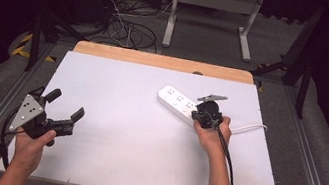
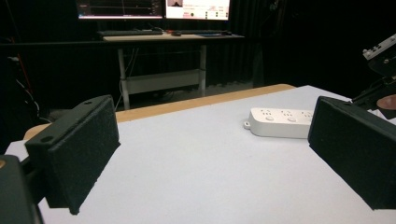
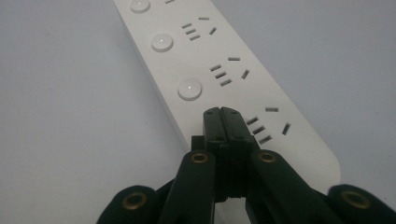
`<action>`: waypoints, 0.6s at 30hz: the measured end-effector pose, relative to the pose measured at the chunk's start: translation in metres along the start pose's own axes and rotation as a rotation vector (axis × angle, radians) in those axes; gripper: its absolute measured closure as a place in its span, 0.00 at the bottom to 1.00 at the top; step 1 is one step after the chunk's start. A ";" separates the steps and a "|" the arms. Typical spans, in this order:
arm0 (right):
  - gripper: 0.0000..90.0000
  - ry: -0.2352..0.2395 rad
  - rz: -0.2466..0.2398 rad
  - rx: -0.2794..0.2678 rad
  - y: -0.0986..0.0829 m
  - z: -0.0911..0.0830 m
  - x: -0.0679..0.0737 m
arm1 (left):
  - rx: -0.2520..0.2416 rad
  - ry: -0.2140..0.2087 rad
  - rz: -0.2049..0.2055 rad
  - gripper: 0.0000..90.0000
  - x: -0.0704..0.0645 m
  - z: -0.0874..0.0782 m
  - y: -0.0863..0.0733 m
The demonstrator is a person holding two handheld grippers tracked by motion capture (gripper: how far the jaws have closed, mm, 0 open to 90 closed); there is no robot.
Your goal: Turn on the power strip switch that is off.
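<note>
High view: a white table (image 1: pixel 135 133) with a wooden strip (image 1: pixel 162 61) along its far edge. Grey floor beyond, with a tangle of cables (image 1: pixel 127 30) and the legs of a white desk frame (image 1: pixel 211 14) at the far side.

White power strip (image 1: pixel 178 103) lies flat on the table, right of centre and toward the far half, set at a slant, its far-left end free. A white cord (image 1: pixel 250 128) runs off its near-right end toward the right edge.

Left gripper (image 1: pixel 65 106) held above the near-left part of the table, well apart from the strip. Jaws spread wide, nothing between them. Grey three-cornered plate on top. A hand (image 1: pixel 32 144) grips it from below, forearm entering at the bottom.

Right gripper (image 1: pixel 197 118) sits at the near-right end of the strip, held by the person's right hand (image 1: pixel 211 133).

Left gripper view: both black pads (image 2: pixel 81 149) stand far apart, bare table between, the strip (image 2: pixel 280 122) beyond at the right. Monitors (image 2: pixel 154 8) on a desk in the dark background.

Right gripper view: jaws pressed together, tips (image 3: pixel 223 122) down over the strip's top face, at the spot in line with the row of round buttons (image 3: pixel 190 89), beside the nearest set of socket slots (image 3: pixel 266 126). Whether the tips touch the surface or hover just above cannot be told.
</note>
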State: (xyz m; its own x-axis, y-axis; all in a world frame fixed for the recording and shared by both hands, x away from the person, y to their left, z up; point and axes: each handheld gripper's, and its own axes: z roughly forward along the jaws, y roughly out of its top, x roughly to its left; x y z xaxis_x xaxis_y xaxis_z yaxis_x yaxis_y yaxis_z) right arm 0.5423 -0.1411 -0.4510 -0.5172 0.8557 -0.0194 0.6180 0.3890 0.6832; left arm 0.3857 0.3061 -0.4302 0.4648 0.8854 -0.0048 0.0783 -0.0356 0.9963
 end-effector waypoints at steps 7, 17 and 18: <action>1.00 -0.009 0.020 0.010 0.001 0.001 0.001 | -0.003 0.003 0.003 0.03 0.000 -0.002 0.001; 1.00 0.003 0.053 0.011 0.000 0.001 -0.001 | -0.004 0.003 0.005 0.03 0.000 -0.003 0.001; 1.00 0.003 0.057 0.011 0.000 0.001 -0.001 | -0.004 0.003 0.005 0.03 0.000 -0.003 0.001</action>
State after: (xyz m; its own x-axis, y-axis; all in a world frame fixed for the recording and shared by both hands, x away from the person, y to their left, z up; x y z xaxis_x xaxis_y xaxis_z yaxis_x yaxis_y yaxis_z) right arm 0.5437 -0.1416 -0.4515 -0.4830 0.8754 0.0212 0.6530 0.3439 0.6748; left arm 0.3825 0.3073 -0.4293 0.4626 0.8865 0.0005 0.0728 -0.0385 0.9966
